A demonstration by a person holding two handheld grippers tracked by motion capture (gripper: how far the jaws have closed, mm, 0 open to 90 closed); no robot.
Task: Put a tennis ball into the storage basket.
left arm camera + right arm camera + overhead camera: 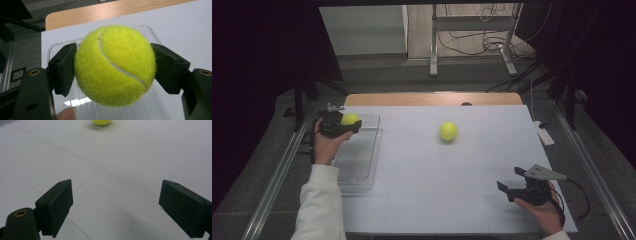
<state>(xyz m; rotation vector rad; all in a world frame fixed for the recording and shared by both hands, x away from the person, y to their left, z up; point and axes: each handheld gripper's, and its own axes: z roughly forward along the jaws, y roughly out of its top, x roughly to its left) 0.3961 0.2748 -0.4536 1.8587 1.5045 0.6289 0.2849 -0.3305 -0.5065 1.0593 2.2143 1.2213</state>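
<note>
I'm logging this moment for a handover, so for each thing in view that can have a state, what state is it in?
left gripper: shut on the held tennis ball, above the tray.
held tennis ball: clamped between both jaws, off the table.
second tennis ball: loose on the white table top, untouched.
clear plastic tray: flat on the table, nothing in it.
right gripper: open, nothing between its jaws.
</note>
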